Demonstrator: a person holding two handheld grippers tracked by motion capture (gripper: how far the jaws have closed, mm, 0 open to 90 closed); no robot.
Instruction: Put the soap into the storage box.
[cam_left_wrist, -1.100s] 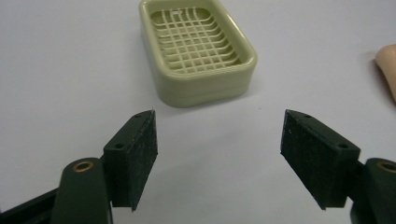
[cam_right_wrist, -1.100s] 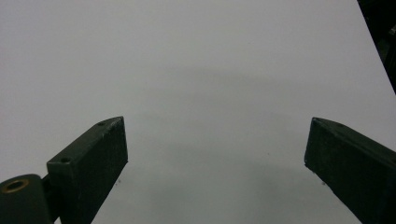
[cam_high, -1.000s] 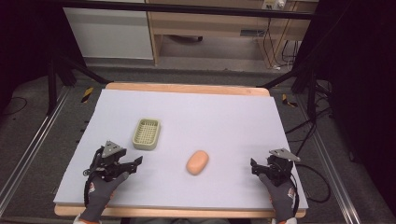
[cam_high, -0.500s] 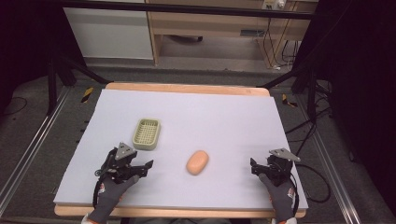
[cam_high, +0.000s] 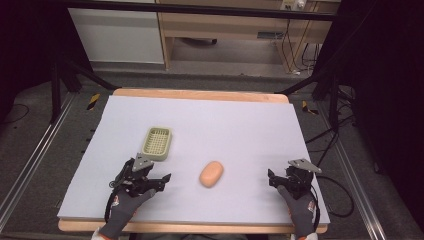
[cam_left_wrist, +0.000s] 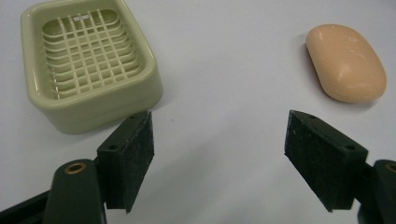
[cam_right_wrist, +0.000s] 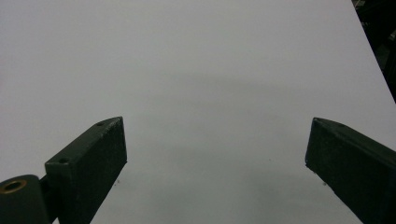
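A pale green soap dish (cam_high: 157, 142) with a grid bottom sits on the white table cover (cam_high: 240, 125), left of centre. A peach bar of soap (cam_high: 211, 173) lies to its right and nearer me. My left gripper (cam_high: 150, 172) is just in front of the dish, open and empty. In the left gripper view the gripper (cam_left_wrist: 219, 126) points between the soap dish (cam_left_wrist: 88, 65) at the left and the soap (cam_left_wrist: 346, 63) at the upper right, touching neither. My right gripper (cam_high: 287, 175) rests open at the front right; in its own view the gripper (cam_right_wrist: 217, 126) has bare cover between its jaws.
The table's wooden edge (cam_high: 200, 94) shows at the far side. Beyond it stand a white cabinet (cam_high: 117, 35) and a wooden shelf unit (cam_high: 225, 25). Black stand legs and cables (cam_high: 325, 95) flank the table. The cover stretches wide behind the soap.
My left gripper has moved right and forward, from the front left corner to just in front of the soap dish. The right gripper, soap and dish have stayed put.
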